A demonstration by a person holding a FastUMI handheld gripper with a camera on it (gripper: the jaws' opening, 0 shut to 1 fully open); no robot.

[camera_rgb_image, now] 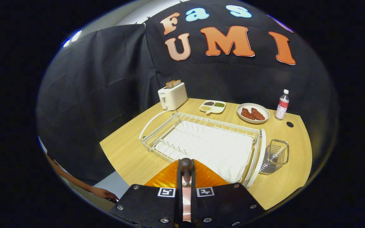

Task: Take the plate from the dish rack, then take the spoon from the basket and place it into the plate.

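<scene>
We have the tool (186, 177) clamped narrow on the spoon (186, 167), whose long axis runs straight out between the fingers, bowl end foremost, and the orange plate (201, 177) lies directly beneath it on the worktop (128, 155), so the move is downward.

Your gripper (186, 177) sits closed on the spoon (186, 167), and its fingers (169, 202) cover most of the handle, so you see just the dark end and a pale strip in the slit. The orange plate (208, 178) below is largely hidden behind the fingers; you cannot tell whether the spoon touches it. The wire basket (275, 156) is too small for you to make out any contents. A person's hand (105, 193) beside the table is cut off.
</scene>
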